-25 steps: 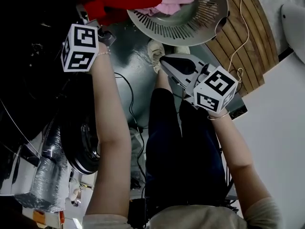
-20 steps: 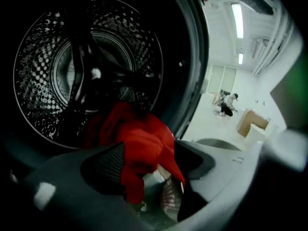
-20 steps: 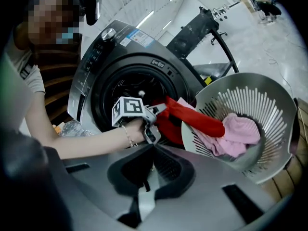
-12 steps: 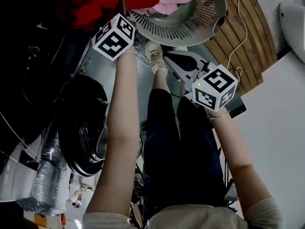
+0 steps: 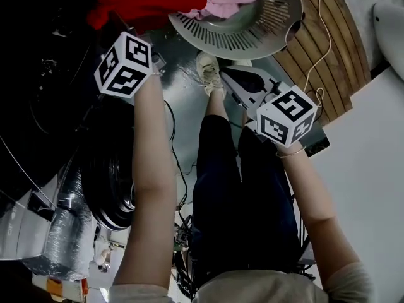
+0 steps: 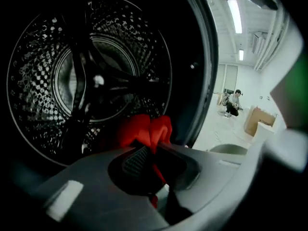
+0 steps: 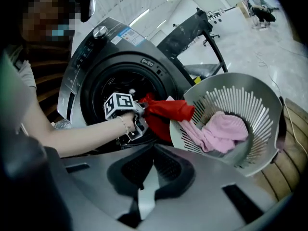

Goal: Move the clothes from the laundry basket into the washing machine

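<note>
A red garment [image 5: 154, 5] stretches from the grey slatted laundry basket [image 5: 252, 33] toward the washing machine's dark opening. My left gripper [image 6: 153, 146] has just been closing and is shut on a fold of that red garment [image 6: 144, 131], facing the steel drum [image 6: 91, 76]. In the right gripper view the left gripper [image 7: 138, 114] sits at the washer door beside the red garment [image 7: 166, 112]. A pink garment [image 7: 219, 131] lies in the basket [image 7: 260, 105]. My right gripper [image 7: 154, 153] is shut with nothing in it, short of the basket, over the person's legs in the head view [image 5: 228, 79].
The washing machine [image 7: 98, 47] stands left of the basket, its round door [image 5: 110, 169] swung open below my left arm. A wooden platform [image 5: 315, 55] lies beyond the basket. Cables [image 5: 173, 150] run across the floor. A person [image 6: 234, 101] crouches far off in the room.
My left gripper swung right to the basket's rim, then back left toward the washer opening. The red garment's loose end lies further left. The right gripper has barely moved.
</note>
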`<state>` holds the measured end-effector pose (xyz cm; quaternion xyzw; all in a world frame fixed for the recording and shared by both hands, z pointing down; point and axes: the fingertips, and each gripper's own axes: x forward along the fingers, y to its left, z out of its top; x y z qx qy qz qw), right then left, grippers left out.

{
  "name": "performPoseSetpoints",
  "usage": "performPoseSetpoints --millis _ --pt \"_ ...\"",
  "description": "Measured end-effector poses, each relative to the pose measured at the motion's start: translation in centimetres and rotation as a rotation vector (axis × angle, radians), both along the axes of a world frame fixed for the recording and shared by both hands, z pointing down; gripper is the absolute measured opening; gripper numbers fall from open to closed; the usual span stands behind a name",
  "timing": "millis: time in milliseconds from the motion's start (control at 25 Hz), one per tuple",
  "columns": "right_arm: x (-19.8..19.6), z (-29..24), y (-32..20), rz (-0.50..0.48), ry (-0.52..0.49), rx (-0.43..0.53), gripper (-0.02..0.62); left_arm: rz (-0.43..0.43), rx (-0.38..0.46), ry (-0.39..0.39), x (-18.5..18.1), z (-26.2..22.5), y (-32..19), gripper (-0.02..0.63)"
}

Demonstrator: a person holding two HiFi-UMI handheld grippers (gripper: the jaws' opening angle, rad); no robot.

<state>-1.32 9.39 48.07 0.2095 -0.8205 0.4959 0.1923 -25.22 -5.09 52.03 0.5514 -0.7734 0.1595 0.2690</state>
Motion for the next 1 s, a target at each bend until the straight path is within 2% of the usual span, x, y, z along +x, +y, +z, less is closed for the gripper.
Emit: performPoseSetpoints --millis 120,200,280,360,400,480,520,680,840,920,1000 --pt "-0.3 -0.3 0.1 -0.010 -0.016 -0.004 0.011 -0.022 0.055 -0.084 -4.4 -2.1 -1.8 0.037" --pt "-0.4 -0.4 0.3 -0.012 -0.018 -0.008 0.011 -0.079 0.081 -0.150 -7.3 -3.5 -2.7 0.037" --pt "-0.4 -0.5 0.5 -0.014 -0.022 -0.011 0.011 -0.112 0.080 -0.165 -8.5 -3.5 -3.5 0.038" --pt "-0.4 -0.3 0.8 -0.022 -0.023 -0.015 0.011 -0.092 0.023 -0.107 -7.3 -1.2 -3.9 0.041" --pt "-0.4 -0.2 0.9 -0.026 -0.021 -0.017 0.011 -0.080 -0.012 -0.067 -6.4 0.2 -3.7 0.069" --pt "-0.6 -0.2 1.0 -0.029 -0.020 -0.020 0.011 -0.099 -0.043 -0.005 -5.1 1.8 -2.5 0.205" --pt "-0.6 -0.2 1.0 -0.028 -0.021 -0.021 0.011 -0.125 -0.040 0.017 -4.7 2.0 -1.6 0.225" --pt "-0.6 -0.4 1.0 -0.032 -0.023 -0.013 0.011 -0.199 -0.038 0.091 -2.8 2.3 3.2 0.239" --pt "-0.4 0.3 1.3 -0.036 -0.011 -0.026 0.011 -0.227 -0.134 0.267 1.2 6.4 7.7 0.242" --pt "-0.3 0.8 1.5 -0.035 -0.007 -0.037 0.011 -0.294 -0.172 0.333 1.8 9.0 9.0 0.257" --pt "0.0 1.5 1.7 -0.029 0.008 -0.054 0.011 -0.381 -0.169 0.380 1.2 11.1 9.3 0.276"
